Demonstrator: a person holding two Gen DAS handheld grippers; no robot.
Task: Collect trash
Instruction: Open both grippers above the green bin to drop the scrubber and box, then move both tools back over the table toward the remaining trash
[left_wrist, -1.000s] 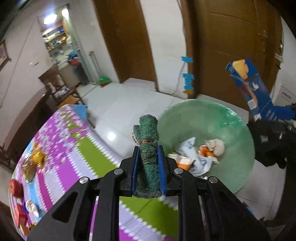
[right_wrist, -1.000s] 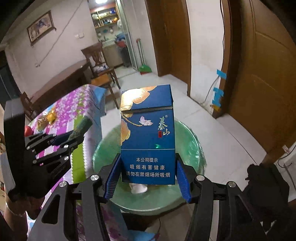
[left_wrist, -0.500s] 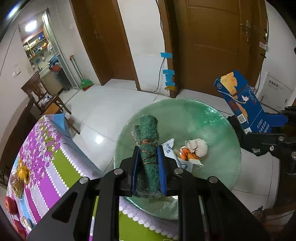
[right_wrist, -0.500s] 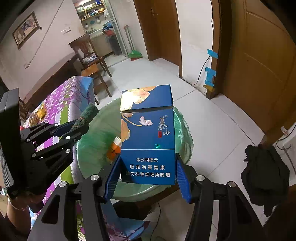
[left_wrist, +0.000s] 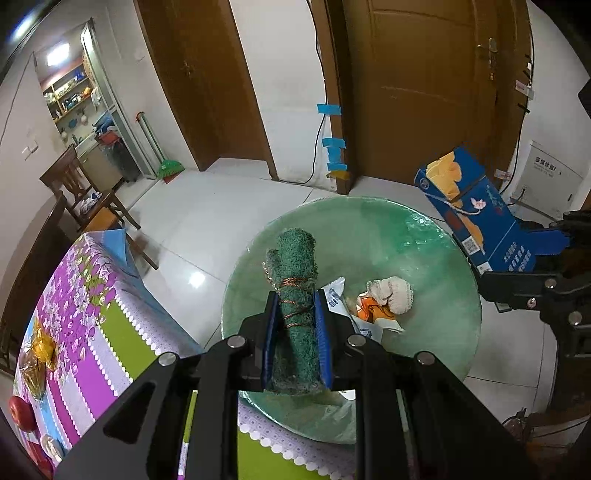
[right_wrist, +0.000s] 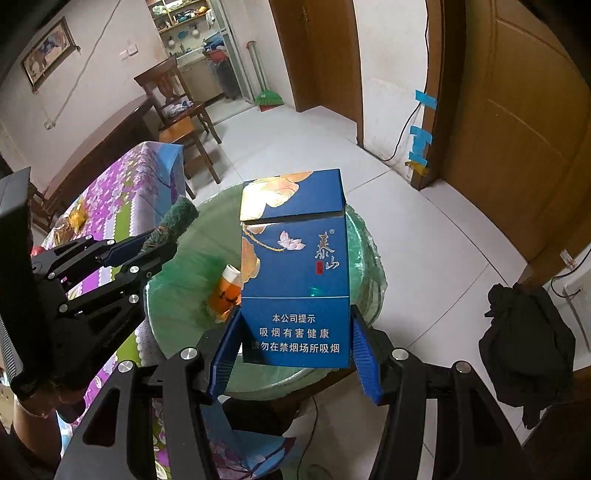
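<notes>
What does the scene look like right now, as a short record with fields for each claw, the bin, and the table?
left claw: shut on a rolled green scouring pad tied with string, held over the bin
right claw: shut on a blue cigarette box, upright, over the bin
bin: lined with a green bag, beside the table
bin contents: white wrapper, orange packet, crumpled tissue
table: flowered cloth in purple and green stripes; a red apple near its edge
floor: dark cloth heaped by the door
</notes>
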